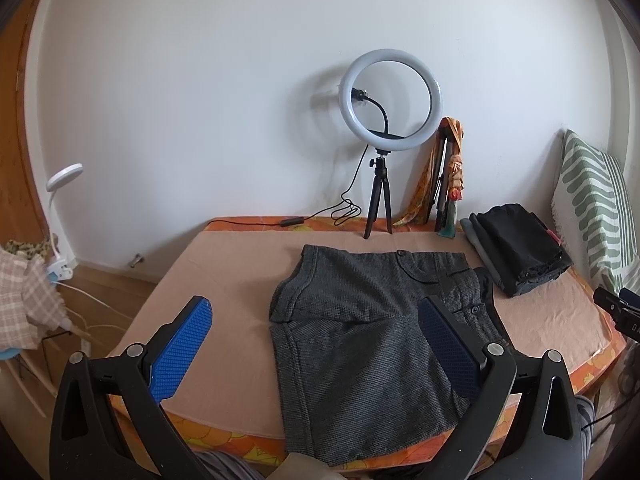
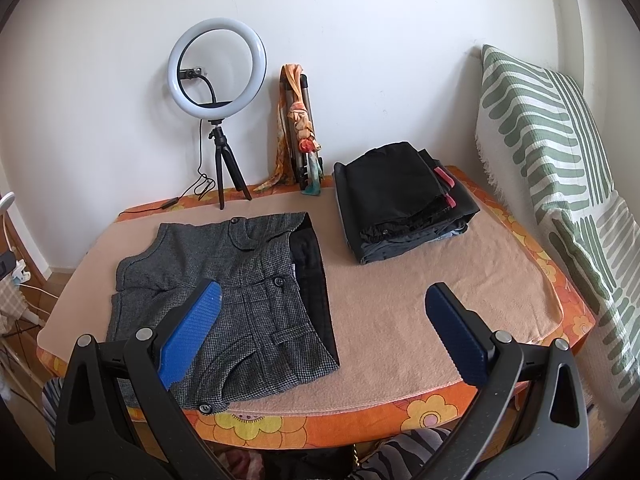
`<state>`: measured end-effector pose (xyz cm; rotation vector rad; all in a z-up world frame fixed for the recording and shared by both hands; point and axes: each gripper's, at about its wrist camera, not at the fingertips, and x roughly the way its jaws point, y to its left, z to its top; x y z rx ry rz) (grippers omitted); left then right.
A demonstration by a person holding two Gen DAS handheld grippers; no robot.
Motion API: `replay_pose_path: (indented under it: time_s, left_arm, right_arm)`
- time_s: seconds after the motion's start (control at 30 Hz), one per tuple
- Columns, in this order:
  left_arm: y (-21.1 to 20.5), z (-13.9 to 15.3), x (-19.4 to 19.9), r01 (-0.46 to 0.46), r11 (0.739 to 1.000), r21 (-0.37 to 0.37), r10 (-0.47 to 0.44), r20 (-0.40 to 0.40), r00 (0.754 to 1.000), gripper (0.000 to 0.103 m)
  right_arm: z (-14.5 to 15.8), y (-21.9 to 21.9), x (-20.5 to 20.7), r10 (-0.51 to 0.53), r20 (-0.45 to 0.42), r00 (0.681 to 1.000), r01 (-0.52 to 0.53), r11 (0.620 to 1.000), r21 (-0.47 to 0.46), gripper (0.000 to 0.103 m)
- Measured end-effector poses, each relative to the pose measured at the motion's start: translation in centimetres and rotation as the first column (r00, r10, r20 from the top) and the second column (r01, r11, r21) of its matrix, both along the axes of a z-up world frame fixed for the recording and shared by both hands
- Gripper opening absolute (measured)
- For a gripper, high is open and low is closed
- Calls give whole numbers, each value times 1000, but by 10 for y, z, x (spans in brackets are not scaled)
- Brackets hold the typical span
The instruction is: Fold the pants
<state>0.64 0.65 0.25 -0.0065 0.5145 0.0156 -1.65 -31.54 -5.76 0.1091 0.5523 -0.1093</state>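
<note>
Grey tweed pants point(image 1: 360, 328) lie flat and folded on the peach blanket point(image 1: 224, 280), waistband to the right, hem hanging a little over the near edge. In the right wrist view the same pants point(image 2: 224, 280) show buttons and a dark lining along their right side. My left gripper point(image 1: 316, 324) hovers open above the pants' near half, nothing between its blue pads point(image 1: 180, 352). My right gripper point(image 2: 324, 308) is open too, held over the pants' right edge and the bare blanket point(image 2: 440, 264).
A stack of folded dark clothes point(image 2: 404, 208) sits at the back right. A ring light on a tripod point(image 2: 218, 80) and a scarf-draped stand point(image 2: 300, 128) rise at the back edge. A green-striped cushion point(image 2: 552, 152) leans right. A lamp and cables point(image 1: 60, 240) stand left.
</note>
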Motion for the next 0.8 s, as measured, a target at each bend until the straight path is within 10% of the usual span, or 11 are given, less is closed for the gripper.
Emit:
replay_pose_path:
  time_s: [0.43, 0.57, 0.8]
  left_arm:
    - [17, -33, 14, 118, 985, 126, -100, -141, 985, 102]
    - [14, -42, 15, 223, 960, 169, -192, -182, 964, 102]
    - [-6, -73, 16, 384, 890, 247, -310, -289, 906, 102]
  right_arm:
    - [-10, -18, 9, 92, 8, 996, -92, 995, 25, 103]
    - [-17, -25, 18, 182, -14, 983, -180, 980, 85, 103]
    - [-39, 3, 38, 375, -180, 909, -396, 914, -94, 103]
